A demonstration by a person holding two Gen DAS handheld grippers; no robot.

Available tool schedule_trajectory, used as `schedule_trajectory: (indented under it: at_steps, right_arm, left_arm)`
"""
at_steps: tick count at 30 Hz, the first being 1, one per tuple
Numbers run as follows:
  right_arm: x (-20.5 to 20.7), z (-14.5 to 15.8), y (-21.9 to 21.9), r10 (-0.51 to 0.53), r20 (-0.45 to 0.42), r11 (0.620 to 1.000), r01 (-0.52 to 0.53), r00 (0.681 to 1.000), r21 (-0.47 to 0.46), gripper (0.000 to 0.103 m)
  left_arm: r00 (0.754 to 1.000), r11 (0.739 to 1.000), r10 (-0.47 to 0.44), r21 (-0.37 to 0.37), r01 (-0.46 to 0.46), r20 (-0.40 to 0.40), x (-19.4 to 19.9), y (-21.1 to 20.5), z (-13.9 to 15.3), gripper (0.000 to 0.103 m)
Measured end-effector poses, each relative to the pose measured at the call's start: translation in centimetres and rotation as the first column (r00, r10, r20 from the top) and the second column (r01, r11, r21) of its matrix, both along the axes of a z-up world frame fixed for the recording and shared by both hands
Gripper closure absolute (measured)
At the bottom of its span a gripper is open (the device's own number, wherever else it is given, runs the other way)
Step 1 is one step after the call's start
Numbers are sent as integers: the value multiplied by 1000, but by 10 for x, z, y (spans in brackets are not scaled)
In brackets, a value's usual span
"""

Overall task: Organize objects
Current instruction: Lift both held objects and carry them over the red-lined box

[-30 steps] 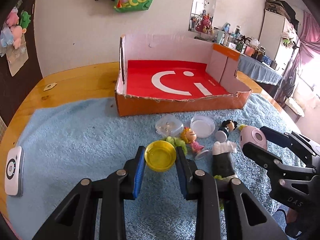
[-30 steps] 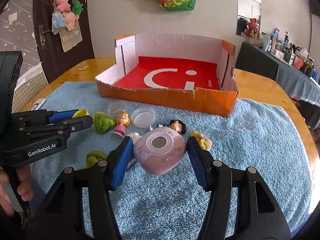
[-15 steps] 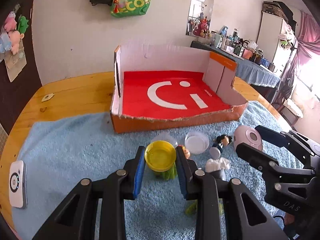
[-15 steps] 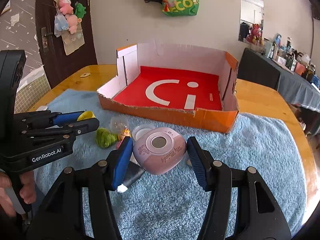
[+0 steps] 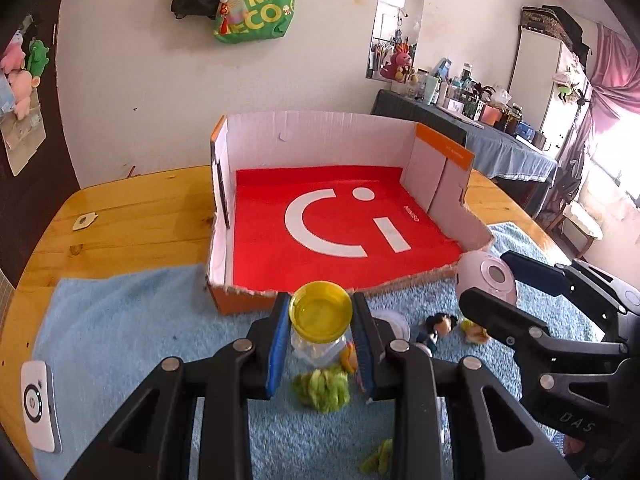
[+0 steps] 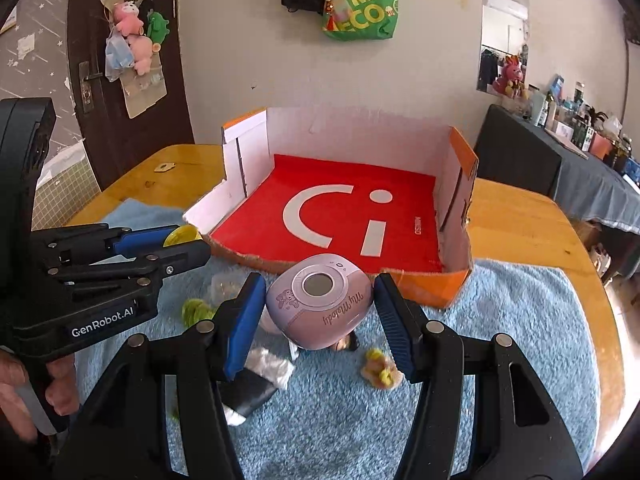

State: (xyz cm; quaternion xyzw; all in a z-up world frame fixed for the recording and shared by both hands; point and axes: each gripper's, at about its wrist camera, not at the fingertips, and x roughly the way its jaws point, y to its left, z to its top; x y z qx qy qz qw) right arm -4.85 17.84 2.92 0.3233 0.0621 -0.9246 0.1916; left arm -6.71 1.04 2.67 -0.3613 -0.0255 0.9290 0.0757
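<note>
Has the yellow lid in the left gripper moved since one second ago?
Yes. The yellow lid, clamped in the left gripper, has risen off the blue towel toward the cardboard box.

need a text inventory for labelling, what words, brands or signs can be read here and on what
"MEC" over "ECO": green bag on the wall, partly covered.
"GenRobot.AI": side of the left gripper.
"My Melody": pink gadget held by the right gripper.
"DAS": right gripper body, left wrist view.
Small white word on the cardboard box floor: too small to read.

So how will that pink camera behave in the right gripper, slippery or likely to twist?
The pink camera looks smooth and rounded, so probably slippery. The right gripper grips its curved sides, so it could twist. It seems light, likely hollow plastic.
</note>
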Motion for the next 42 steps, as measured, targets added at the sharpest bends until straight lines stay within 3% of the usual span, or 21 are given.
schedule_trajectory:
  at_steps: [25,42]
  right_arm:
    - [-67,24,-7,27,19,999,-27,999,-26,48]
    - [-136,17,-1,-8,102,999,12,995,-42,48]
  left_arm:
    - [1000,1000,10,-29,-10,8,-68,-1,17,72]
    - [996,999,34,-4,-34,88,-137,-3,7,72]
